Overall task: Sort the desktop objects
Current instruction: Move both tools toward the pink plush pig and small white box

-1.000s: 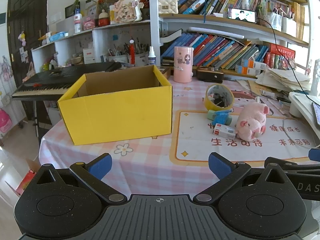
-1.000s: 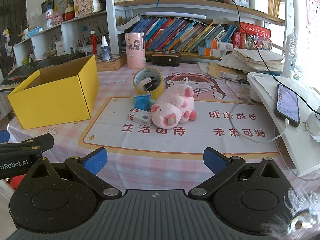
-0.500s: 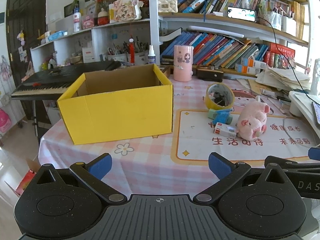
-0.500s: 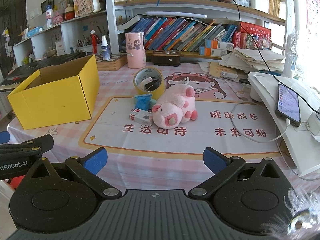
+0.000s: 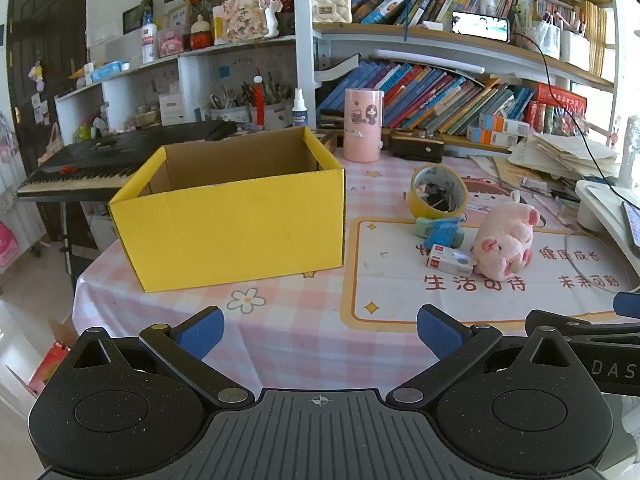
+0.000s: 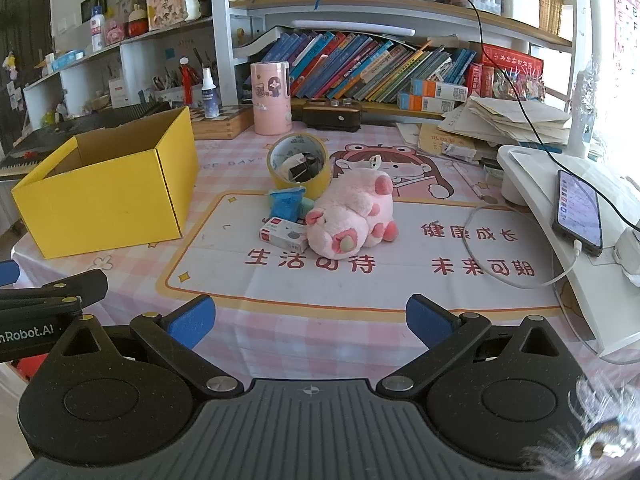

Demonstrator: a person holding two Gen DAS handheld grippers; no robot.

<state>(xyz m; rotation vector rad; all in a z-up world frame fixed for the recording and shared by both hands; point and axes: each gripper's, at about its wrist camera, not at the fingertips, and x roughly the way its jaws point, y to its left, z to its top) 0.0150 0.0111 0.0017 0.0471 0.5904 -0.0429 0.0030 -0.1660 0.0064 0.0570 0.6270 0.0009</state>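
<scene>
Left wrist view: left hand-held gripper [image 5: 318,330] spread apart, empty, over worktop [image 5: 304,320]; yellow box [image 5: 236,216] ahead.

Right wrist view: right hand-held gripper [image 6: 310,322] apart, empty. Pink pig plush [image 6: 350,214] touches a small red-and-white box [image 6: 284,235]; yellow tape roll [image 6: 299,166] behind. Mat [image 6: 360,264] reads "生活" and "健康成长"; left gripper arm [image 6: 36,316] reads "nRobot.AI".

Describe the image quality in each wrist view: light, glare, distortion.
Left wrist view: even daylight, sharp on the yellow box, fisheye bending the shelves at the edges. Right wrist view: window glare washes out the far right beside the phone, the pink plush pig is crisp, and a blurred fuzzy smear sits in the lower right corner.
</scene>
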